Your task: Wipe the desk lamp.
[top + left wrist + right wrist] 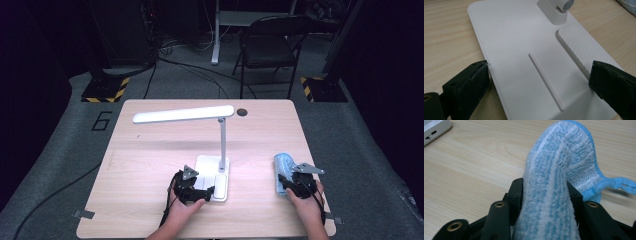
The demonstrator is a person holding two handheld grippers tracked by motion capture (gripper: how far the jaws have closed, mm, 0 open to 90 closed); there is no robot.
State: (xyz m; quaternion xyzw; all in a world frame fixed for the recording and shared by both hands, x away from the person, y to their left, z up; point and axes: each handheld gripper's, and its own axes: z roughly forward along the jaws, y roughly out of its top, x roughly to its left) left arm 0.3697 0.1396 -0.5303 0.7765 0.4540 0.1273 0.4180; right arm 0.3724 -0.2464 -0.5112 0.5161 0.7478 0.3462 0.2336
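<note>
The blue-and-white cloth [281, 170] lies at the right of the counter [150, 165], its long axis running near to far, with the near end between the jaws of the right gripper [289, 186] and the far, rounded end pointing away from the person. In the right gripper view the cloth [554, 195] stands folded between the two jaws, which flank it closely on both sides, and a blue edging strip trails off to the right. The left gripper [202, 191] is at the near edge of the white lamp base [212, 172], its jaws set wide on either side of the base [524, 57], one pad at the left rim. The lamp's long head [182, 114] runs left to right above the pale wooden counter. Beyond lie grey carpet, a folding chair [270, 47] and cables.
</note>
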